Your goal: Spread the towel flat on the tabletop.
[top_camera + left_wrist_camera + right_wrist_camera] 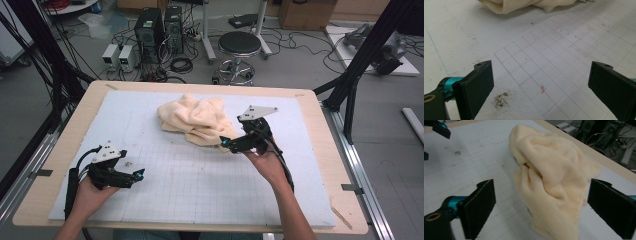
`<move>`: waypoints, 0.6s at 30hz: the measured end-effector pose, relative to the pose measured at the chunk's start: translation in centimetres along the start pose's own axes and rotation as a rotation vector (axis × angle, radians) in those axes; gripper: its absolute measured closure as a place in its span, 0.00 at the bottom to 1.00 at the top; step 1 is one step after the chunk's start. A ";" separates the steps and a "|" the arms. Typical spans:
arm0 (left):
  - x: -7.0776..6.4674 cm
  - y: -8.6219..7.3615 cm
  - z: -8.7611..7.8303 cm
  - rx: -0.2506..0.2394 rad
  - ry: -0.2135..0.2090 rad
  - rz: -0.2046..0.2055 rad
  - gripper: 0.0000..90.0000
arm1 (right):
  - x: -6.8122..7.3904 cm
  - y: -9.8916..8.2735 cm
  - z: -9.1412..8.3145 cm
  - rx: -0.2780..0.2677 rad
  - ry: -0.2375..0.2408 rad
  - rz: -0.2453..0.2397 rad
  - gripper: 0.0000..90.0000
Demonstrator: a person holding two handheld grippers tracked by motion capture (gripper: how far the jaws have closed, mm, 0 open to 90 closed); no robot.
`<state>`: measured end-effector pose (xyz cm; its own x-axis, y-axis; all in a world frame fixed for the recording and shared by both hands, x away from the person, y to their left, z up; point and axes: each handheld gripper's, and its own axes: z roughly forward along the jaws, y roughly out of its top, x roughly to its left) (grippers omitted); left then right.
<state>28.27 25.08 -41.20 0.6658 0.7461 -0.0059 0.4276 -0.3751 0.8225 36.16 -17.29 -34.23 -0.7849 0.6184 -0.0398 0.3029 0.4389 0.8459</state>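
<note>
One crumpled cream towel [197, 120] lies on the one white gridded mat [200, 185], toward twelve o'clock from the mat's centre, and the mat covers one wooden table [320, 107]. Two handheld grippers are over the mat: the left gripper [137, 174] at about eight o'clock and the right gripper [226, 143] at about two o'clock, just beside the towel. On the floor beyond the table, toward twelve o'clock, stand one round black stool [239, 44], two dark computer towers [160, 27] and two small pale boxes [118, 54].

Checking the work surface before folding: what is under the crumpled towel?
The towel lies directly on the white gridded mat. Whatever sits beneath its bunched folds is covered and cannot be seen.
</note>
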 end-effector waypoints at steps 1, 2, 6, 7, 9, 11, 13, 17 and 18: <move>0.0 0.0 0.0 -0.003 0.004 -0.004 0.07 | 0.0 0.0 0.0 0.000 0.000 0.000 0.09; 0.0 0.0 0.0 -0.006 0.001 -0.008 0.07 | -0.3 0.3 0.9 0.000 0.027 -0.006 0.23; 0.2 -0.1 -0.1 -0.005 0.004 -0.011 0.07 | -0.6 -0.1 3.2 0.049 0.028 -0.025 0.31; 0.2 -0.1 -0.1 -0.005 0.004 -0.011 0.07 | -0.6 -0.1 3.2 0.049 0.028 -0.025 0.31; 0.3 0.0 0.0 -0.004 0.007 -0.011 0.07 | -0.7 -0.5 4.5 0.093 0.028 -0.027 0.35; 0.3 0.0 0.0 -0.002 0.009 -0.006 0.07 | -0.8 -0.9 6.0 0.138 0.040 -0.044 0.43; 0.3 0.0 0.1 -0.005 0.008 -0.011 0.07 | -0.7 -1.0 6.5 0.152 0.043 -0.051 0.46; 0.3 0.1 0.3 -0.002 0.002 -0.011 0.07 | -0.6 -1.4 8.1 0.200 0.055 -0.056 0.55; 0.3 0.1 0.3 -0.004 0.004 -0.014 0.07 | -0.6 -1.6 8.4 0.211 0.054 -0.047 0.58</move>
<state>28.70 25.08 -41.29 0.6571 0.7536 -0.0152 0.4347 -0.3624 0.8244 40.71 -12.87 -40.00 -0.8269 0.5607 -0.0432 0.3672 0.5966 0.7136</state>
